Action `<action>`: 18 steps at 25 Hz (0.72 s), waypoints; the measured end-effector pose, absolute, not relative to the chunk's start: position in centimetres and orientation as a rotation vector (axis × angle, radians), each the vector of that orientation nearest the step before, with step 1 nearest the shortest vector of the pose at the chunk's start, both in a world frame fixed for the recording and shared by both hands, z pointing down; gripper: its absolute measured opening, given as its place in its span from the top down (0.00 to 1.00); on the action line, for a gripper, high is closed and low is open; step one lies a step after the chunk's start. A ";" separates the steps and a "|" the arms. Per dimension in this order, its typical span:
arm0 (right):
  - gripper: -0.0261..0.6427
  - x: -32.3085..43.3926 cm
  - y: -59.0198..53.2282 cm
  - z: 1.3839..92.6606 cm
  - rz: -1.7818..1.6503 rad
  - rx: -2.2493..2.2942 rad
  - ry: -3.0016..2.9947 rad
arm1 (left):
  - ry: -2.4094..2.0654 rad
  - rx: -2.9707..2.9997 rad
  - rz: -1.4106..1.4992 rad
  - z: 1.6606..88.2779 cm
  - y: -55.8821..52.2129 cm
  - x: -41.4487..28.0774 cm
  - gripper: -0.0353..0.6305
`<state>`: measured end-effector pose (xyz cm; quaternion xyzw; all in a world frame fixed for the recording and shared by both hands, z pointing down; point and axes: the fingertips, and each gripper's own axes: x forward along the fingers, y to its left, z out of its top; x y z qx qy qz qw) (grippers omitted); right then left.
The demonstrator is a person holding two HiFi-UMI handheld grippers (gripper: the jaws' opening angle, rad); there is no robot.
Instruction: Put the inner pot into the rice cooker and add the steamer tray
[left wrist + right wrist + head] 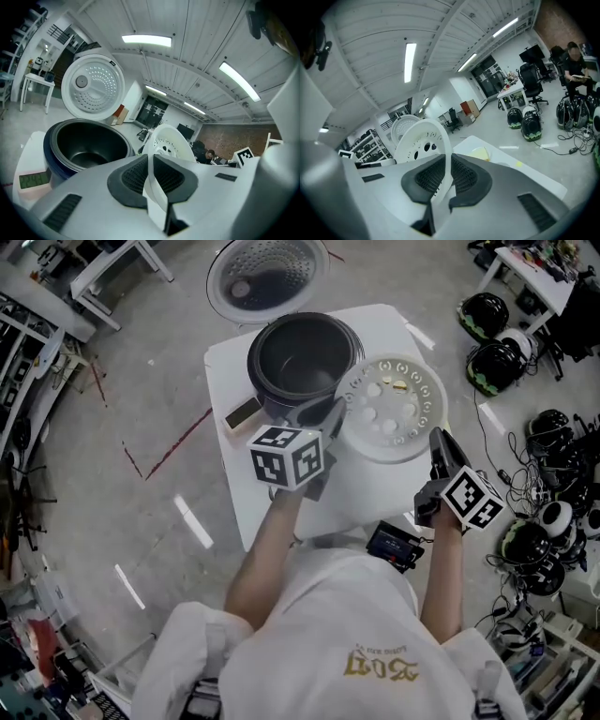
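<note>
A white round steamer tray with holes hangs above the white table, to the right of the rice cooker. My left gripper is shut on the tray's left rim and my right gripper is shut on its right rim. In the left gripper view the tray's rim stands pinched between the dark pads, with the tray beyond. The right gripper view shows the tray pinched likewise. The dark inner pot sits inside the cooker, whose lid stands open.
The table's front part lies below the tray. A small black device sits near the table's front edge. Helmets and cables litter the floor at the right. Shelving stands at the left.
</note>
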<state>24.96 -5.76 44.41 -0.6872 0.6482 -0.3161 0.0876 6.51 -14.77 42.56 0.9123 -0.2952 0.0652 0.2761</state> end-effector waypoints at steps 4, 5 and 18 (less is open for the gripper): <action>0.89 24.1 -7.3 42.5 -0.914 -1.990 1.969 | -0.840 2.448 0.133 41.1 -15.6 5.1 0.86; 0.89 23.9 -7.8 42.3 -0.914 -1.978 1.984 | -0.853 2.445 0.119 40.7 -15.9 4.7 0.86; 0.89 19.8 -14.0 40.2 -0.884 -1.812 2.172 | -1.034 2.395 0.015 39.0 -18.7 -0.3 0.86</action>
